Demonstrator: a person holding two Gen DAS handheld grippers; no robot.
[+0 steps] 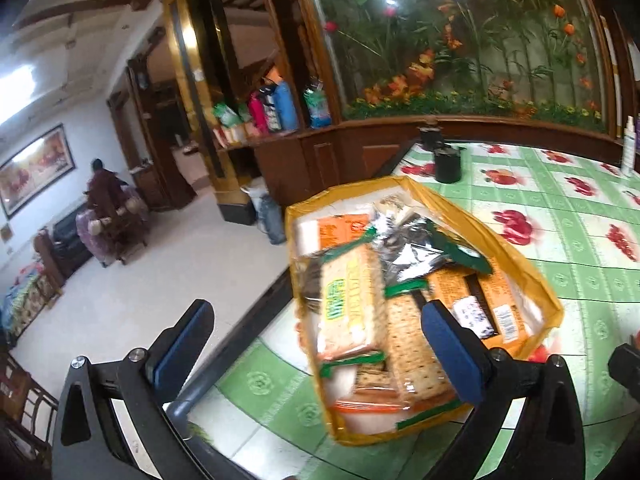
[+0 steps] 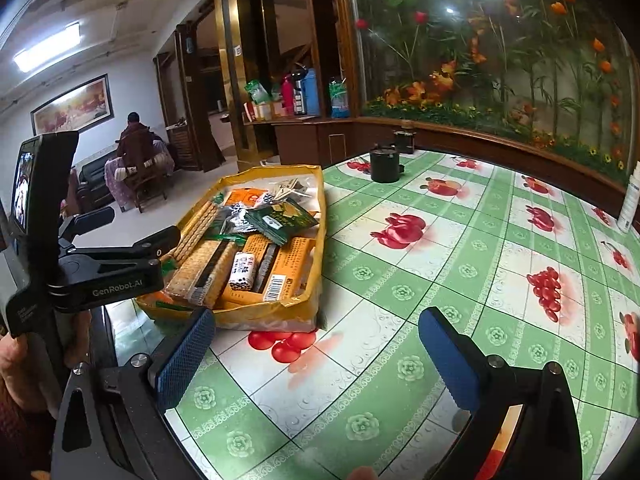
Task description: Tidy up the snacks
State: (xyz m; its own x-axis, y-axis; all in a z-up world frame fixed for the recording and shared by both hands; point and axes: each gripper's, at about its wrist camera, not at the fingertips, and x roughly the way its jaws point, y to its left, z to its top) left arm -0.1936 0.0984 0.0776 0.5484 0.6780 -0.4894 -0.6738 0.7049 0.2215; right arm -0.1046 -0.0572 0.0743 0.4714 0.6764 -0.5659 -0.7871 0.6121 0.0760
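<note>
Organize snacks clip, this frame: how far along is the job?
Looks late or just begun; cannot tell which. Done: every visible snack, cracker packs and orange boxes included, sits in the yellow tray; none lie loose on the tablecloth. In hand: nothing; left gripper and right gripper are open. Left: the tray's contents remain jumbled.

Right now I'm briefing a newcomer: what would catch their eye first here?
The yellow tray heaped with cracker packs and orange boxes, at the table's left edge. Then the green fruit-print tablecloth and the flower mural behind. Both grippers, left and right, are open, empty.
</note>
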